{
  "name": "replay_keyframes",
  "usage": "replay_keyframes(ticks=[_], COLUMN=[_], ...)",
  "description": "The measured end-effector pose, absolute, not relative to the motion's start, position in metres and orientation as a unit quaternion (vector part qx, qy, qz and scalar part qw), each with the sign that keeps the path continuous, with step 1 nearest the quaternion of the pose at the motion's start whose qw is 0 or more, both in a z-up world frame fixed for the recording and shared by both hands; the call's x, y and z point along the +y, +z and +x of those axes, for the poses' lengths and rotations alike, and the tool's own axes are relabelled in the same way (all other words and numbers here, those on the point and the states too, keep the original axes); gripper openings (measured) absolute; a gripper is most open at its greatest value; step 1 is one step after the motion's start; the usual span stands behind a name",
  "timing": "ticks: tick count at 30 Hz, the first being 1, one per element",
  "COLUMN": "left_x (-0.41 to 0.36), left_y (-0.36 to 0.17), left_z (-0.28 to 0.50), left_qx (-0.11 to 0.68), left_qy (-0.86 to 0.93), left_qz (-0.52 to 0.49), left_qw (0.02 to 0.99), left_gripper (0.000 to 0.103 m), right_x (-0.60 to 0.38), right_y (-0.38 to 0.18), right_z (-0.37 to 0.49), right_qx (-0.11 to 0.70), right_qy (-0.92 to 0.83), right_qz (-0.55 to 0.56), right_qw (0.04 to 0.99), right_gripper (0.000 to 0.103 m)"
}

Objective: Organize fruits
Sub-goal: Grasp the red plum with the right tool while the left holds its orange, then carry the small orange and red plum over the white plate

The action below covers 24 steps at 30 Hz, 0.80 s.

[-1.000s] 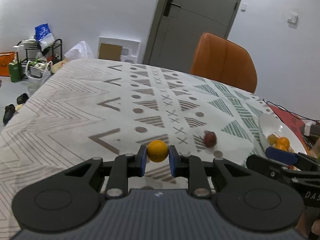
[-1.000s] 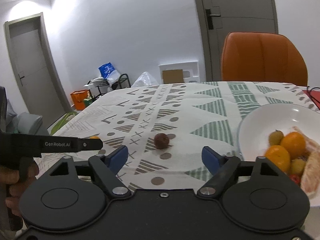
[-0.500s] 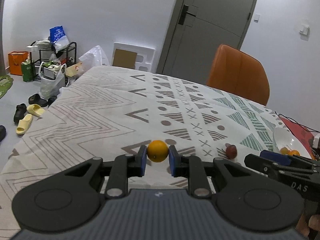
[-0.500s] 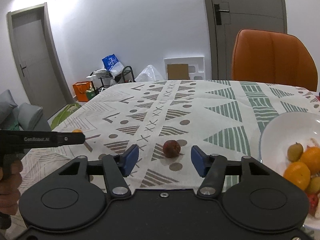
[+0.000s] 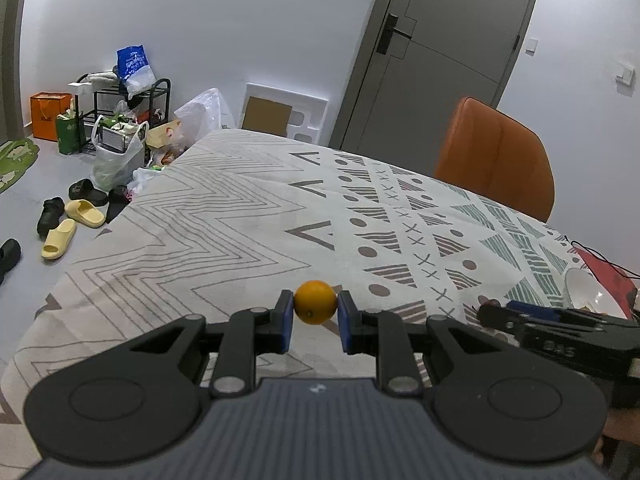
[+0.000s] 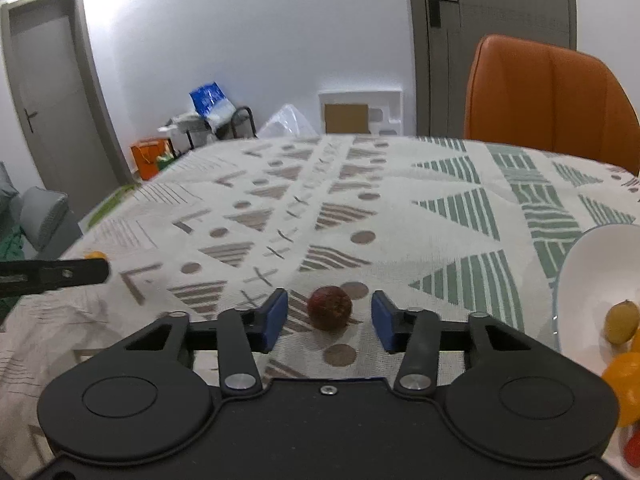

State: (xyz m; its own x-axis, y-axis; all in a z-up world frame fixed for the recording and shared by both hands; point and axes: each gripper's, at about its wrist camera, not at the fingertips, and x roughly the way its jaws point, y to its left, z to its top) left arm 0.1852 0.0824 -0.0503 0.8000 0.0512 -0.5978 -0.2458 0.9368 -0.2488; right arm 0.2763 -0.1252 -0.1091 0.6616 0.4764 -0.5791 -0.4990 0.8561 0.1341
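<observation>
Left gripper [image 5: 315, 323] stays clamped on the orange [image 5: 315, 302], pads touching both sides; over the last second it has lifted and drawn back, so the tablecloth [image 5: 224, 232] sits lower and the floor shows. Right gripper [image 6: 327, 322] has closed in on the dark red fruit [image 6: 330, 307], which now sits on the cloth between its wide-open pads, not touched. The white bowl [image 6: 588, 276] with fruits is at right. Likely next: pinch the red fruit, then carry both to the bowl.
</observation>
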Motion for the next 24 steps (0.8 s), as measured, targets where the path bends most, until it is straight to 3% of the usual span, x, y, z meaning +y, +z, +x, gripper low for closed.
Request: replay_keyframes(ticks=[2, 24], left_x=[0.081, 0.022], left_y=[-0.051, -0.026], left_z=[0.184, 0.192], left_qx=[0.306, 0.283], left_qy=[0.077, 0.015], left_qz=[-0.16, -0.13], left_qw=[0.935, 0.95], left_gripper=[0.021, 0.021], right_x=[-0.124, -0.191], right_y=[-0.112, -0.071], right_z=[0.277, 0.239], right_qx=[0.31, 0.248], right_qy=[0.263, 0.238], right_qz=[-0.021, 0.015], right_qw=[0.913, 0.939], right_gripper=[0.023, 0.023])
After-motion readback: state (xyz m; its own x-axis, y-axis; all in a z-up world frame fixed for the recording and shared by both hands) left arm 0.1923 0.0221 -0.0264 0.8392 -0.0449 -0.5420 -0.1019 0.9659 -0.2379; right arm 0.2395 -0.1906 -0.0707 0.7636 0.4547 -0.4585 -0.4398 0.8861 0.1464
